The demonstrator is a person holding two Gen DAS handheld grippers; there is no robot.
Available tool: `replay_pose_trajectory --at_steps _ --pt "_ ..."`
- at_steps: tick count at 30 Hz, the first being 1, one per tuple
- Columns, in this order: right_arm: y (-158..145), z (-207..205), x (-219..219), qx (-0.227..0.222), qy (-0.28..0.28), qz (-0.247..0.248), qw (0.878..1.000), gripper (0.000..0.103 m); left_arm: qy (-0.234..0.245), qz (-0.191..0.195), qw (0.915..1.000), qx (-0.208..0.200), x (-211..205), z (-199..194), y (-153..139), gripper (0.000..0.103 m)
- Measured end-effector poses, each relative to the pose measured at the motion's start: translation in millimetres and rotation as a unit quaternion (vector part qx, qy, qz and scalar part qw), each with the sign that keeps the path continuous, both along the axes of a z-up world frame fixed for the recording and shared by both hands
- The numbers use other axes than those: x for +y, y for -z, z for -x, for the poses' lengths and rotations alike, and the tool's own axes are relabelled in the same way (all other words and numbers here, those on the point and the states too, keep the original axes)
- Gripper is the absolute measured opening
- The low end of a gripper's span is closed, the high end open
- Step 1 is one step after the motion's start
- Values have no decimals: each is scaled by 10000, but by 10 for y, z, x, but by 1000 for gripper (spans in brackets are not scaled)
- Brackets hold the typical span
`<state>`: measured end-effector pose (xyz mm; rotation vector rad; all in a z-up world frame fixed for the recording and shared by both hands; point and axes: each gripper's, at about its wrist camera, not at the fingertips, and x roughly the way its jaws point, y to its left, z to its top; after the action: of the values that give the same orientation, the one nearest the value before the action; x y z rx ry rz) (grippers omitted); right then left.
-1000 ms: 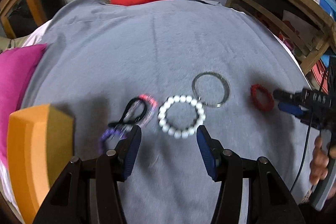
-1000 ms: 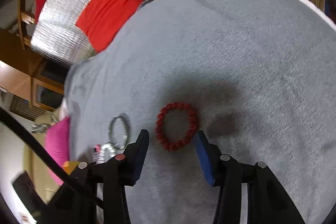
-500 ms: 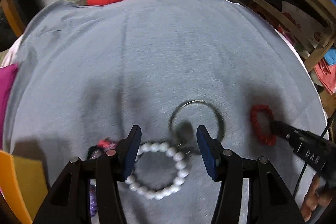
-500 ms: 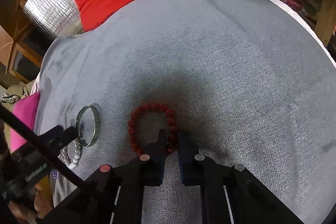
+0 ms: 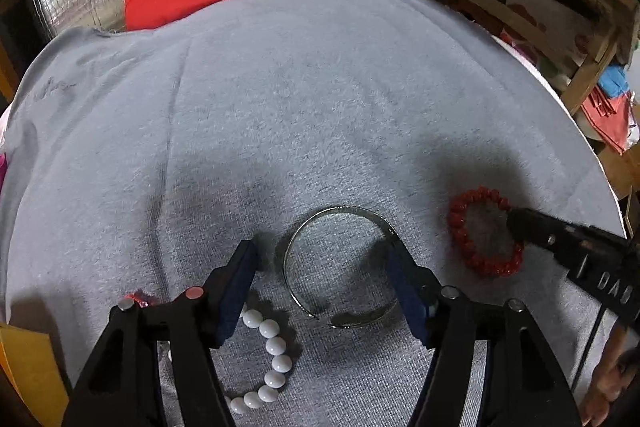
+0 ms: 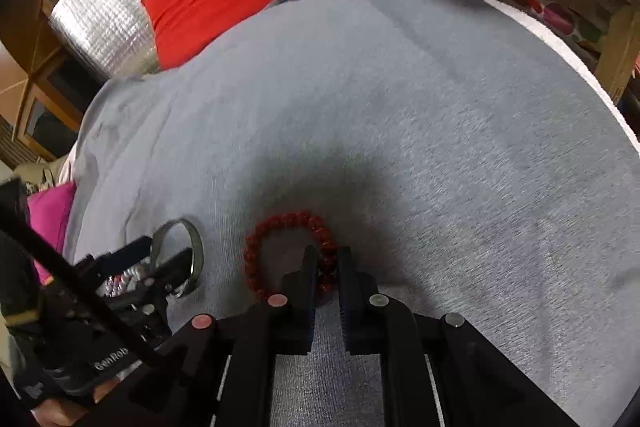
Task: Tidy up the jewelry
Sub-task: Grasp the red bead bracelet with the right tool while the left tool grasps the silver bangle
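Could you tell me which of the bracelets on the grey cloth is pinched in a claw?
The red beaded bracelet: the right claw pinches its beads; the others lie loose.

Shiny metal bangle (image 5: 340,267), fuzzy cloth (image 5: 280,107)

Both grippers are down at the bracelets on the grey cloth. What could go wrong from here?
1. The right gripper pinches only one side of the red bead bracelet; it may slip or swing when lifted.
2. The left gripper, jaws opening, straddles the thin metal bangle; the pads could skid off it.
3. The white bead bracelet beside its finger may get dragged.
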<state>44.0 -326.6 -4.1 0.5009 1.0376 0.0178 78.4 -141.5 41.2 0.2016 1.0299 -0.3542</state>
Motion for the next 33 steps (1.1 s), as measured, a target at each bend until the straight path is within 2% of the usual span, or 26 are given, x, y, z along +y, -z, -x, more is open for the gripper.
replay_pose_trajectory --at_steps 1,3,5,7,9,11,15,21,23,25,33 --pt "-17 7 -26 -48 42 -24 10000 10 46 -12 10000 -63 -10 24 2 67" --pt "-58 30 -78 -159 126 -65 9998 10 134 48 9998 -169 -6 78 -17 44" --pt "-78 52 -98 -207 177 -79 9996 10 132 107 9997 -173 4 120 -46 41" --pt "-74 58 -112 -185 182 -96 9996 10 93 234 9996 -90 38 93 -62 41" --pt "-53 71 -102 -129 178 -112 9997 10 26 371 9993 98 101 61 -64 60" --pt "-31 62 -91 -69 167 -180 9997 10 -31 555 9983 159 118 61 -83 68" --pt "-7 56 -80 -32 180 -213 9996 10 131 573 9982 155 44 97 -89 71" --pt "1 81 -133 -33 227 -221 9995 10 326 -37 9994 -82 -145 155 38 73" --pt "-6 110 -173 -56 238 -219 9995 10 309 -43 9994 -162 -137 153 40 72" --pt "-12 116 -188 -78 238 -230 9994 10 250 -21 9994 -242 -114 151 28 63" --pt "-117 134 -187 -366 257 -357 9984 10 169 155 9980 -582 -25 207 -178 62"
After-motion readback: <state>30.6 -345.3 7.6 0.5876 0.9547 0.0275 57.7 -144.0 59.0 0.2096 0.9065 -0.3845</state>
